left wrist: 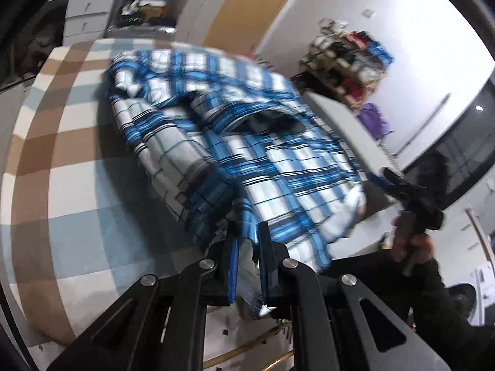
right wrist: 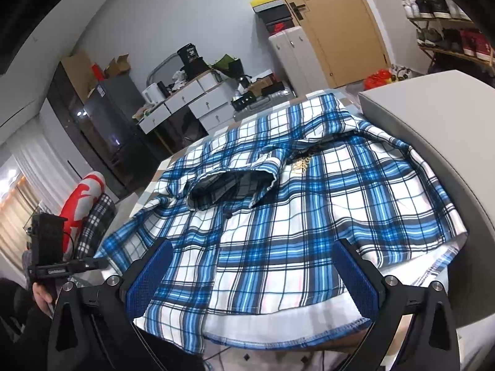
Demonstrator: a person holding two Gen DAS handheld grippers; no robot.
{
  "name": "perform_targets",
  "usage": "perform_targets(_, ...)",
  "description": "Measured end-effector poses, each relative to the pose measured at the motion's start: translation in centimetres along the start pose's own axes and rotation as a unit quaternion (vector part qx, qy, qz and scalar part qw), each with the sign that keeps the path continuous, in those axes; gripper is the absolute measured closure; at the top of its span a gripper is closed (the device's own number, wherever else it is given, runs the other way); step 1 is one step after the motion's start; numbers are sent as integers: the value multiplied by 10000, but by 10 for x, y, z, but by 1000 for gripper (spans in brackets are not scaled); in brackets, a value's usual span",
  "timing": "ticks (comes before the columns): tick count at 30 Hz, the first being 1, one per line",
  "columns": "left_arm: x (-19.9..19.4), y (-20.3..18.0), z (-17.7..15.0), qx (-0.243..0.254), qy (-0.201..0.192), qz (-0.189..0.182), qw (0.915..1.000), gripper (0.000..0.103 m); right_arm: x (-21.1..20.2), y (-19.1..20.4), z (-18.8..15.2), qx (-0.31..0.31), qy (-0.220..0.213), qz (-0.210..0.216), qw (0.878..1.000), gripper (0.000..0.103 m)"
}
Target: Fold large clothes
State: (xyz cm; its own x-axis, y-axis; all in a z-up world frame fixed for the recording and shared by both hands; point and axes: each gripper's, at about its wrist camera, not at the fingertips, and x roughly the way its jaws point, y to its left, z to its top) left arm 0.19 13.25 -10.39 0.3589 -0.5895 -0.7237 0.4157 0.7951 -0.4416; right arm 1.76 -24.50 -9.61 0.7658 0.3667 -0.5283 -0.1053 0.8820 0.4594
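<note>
A blue, white and black plaid shirt (left wrist: 235,142) lies partly folded on a checked table cover (left wrist: 62,160). My left gripper (left wrist: 247,247) is shut on the shirt's near hem and lifts that edge a little. In the right wrist view the shirt (right wrist: 294,204) is spread out, collar away from me, one sleeve folded across the chest. My right gripper (right wrist: 253,266) is open, its blue pads (right wrist: 355,278) spread wide just above the shirt's lower hem, holding nothing. The right gripper also shows in the left wrist view (left wrist: 411,191) at the right. The left gripper shows at the left of the right wrist view (right wrist: 89,264).
A grey box (right wrist: 433,117) stands on the table against the shirt's right side. Behind are white drawers (right wrist: 198,99), a dark cabinet (right wrist: 102,130), a wooden door (right wrist: 337,24) and a shoe rack (right wrist: 442,15). A red and white cushion (right wrist: 83,194) lies left.
</note>
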Motion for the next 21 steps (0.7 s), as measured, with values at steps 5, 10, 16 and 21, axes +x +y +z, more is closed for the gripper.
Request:
perform_targets(5,23,26,-7,-528,478,484,9963,97,-1,-1,-1,56,7,-10,10000,0)
perform_targets(10,16,38,-10,-836,467,738,9927,53,-3,-9,2,266,-24,34,9996,0)
perform_targets(16,17,46,-12,-1133,571,592,9902,41,-12,-27,5,593,-184,0,9981,0)
perform_targets(21,21,48,-12,-1169,635,480,9900,40,-26,-40,11,526,-83,-273,9982,0)
